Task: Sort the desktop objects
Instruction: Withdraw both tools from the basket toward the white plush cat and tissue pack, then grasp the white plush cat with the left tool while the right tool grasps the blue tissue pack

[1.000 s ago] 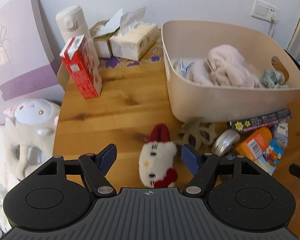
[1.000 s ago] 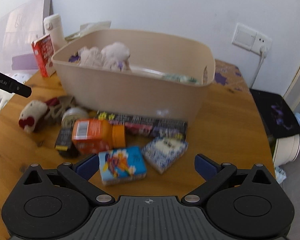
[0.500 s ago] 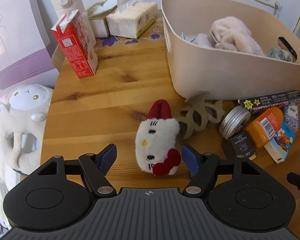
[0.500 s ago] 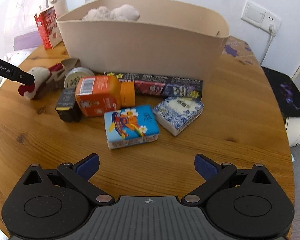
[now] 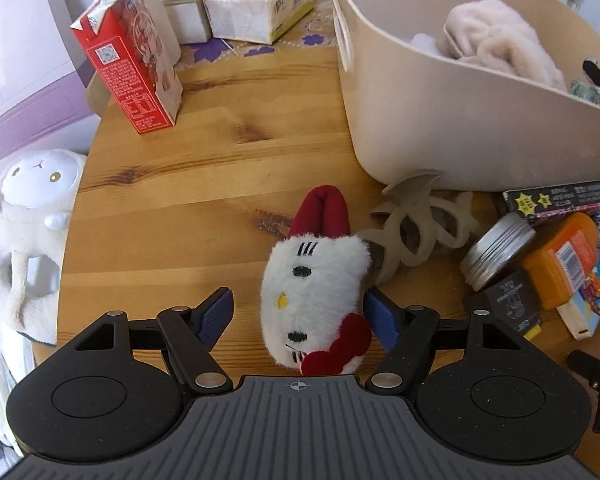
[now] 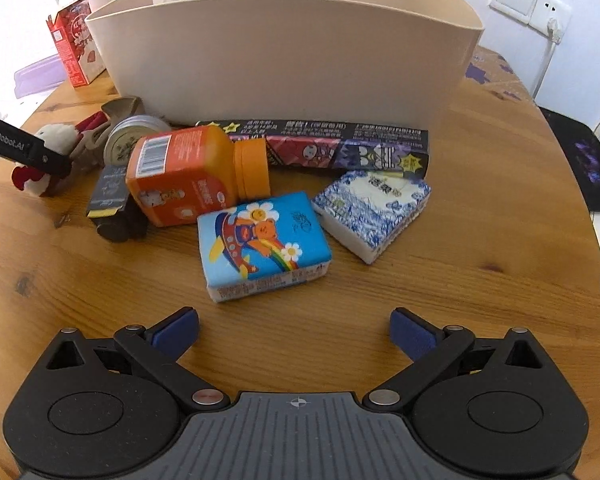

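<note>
Wooden tabletop [image 5: 204,200], round and honey-coloured, stands against a pale wall with a socket. A large beige tub [image 6: 284,52] sits toward the back, already holding soft pink cloth. In front of it lies a loose cluster: a plush cat toy [image 5: 314,280] with a red bow, a beige hair claw [image 5: 416,232], a small round tin [image 5: 496,248], an orange bottle [image 6: 192,176] on its side, a long dark box [image 6: 340,148], a bright blue tissue pack [image 6: 260,240] and a blue-and-white tissue pack [image 6: 372,208]. A red carton [image 5: 132,64] stands apart near the far edge.

Left tool [image 5: 298,316] is wide open, its blue pads on either side of the plush cat toy, the right-hand pad just beside the fur, neither pressing it. Right tool [image 6: 294,332] is also wide open, empty, hanging over bare wood just short of the bright blue tissue pack.

Both look to be at the reaching step, with nothing gripped yet. Next, the left tool probably needs to close gently on the soft toy, then lift it clear of the hair claw and carry it over the tub's rim.
</note>
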The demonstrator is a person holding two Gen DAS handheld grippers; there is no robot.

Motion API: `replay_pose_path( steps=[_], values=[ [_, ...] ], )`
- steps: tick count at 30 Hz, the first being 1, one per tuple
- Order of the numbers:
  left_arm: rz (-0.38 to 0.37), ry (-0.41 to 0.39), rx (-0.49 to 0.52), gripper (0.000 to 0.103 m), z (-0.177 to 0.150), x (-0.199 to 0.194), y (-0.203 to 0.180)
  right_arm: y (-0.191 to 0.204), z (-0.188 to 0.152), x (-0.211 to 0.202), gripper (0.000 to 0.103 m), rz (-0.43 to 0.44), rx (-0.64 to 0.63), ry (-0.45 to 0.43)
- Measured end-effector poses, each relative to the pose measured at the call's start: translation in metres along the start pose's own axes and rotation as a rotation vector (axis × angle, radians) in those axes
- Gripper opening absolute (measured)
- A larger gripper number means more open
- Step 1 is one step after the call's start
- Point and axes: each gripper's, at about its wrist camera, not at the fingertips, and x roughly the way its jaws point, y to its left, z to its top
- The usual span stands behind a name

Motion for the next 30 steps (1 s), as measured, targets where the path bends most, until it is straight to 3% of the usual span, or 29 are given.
replay_pose_path(
  steps=[5, 13, 15, 18, 20, 25, 27, 30],
  values=[
    [0.005, 0.011, 0.004, 0.074, 0.003, 0.009, -0.001, 0.000, 0.002, 0.003, 0.103, 0.004, -0.009, -0.033],
    [-0.030, 0.024, -0.078, 0.075, 0.006, 0.016, 0.008, 0.004, 0.005, 0.007, 0.103, 0.010, -0.006, -0.073],
    [-0.035, 0.019, -0.090, 0.073, 0.005, 0.016, 0.009, 0.002, 0.005, 0.007, 0.103, 0.011, -0.009, -0.074],
    [-0.052, -0.004, -0.062, 0.062, 0.003, 0.014, 0.005, 0.004, 0.006, 0.006, 0.102, 0.018, -0.017, -0.077],
    [-0.059, -0.013, -0.047, 0.053, 0.003, 0.013, 0.004, 0.005, 0.006, 0.005, 0.098, 0.025, -0.027, -0.082],
    [-0.056, -0.014, -0.058, 0.045, 0.000, 0.010, 0.003, 0.008, 0.006, 0.001, 0.089, 0.036, -0.041, -0.093],
    [-0.056, -0.013, -0.059, 0.044, -0.003, 0.009, 0.004, 0.009, 0.005, -0.003, 0.073, 0.044, -0.056, -0.106],
    [-0.049, -0.017, -0.067, 0.043, -0.011, 0.005, 0.006, 0.012, 0.007, -0.005, 0.063, 0.058, -0.081, -0.103]
  ],
)
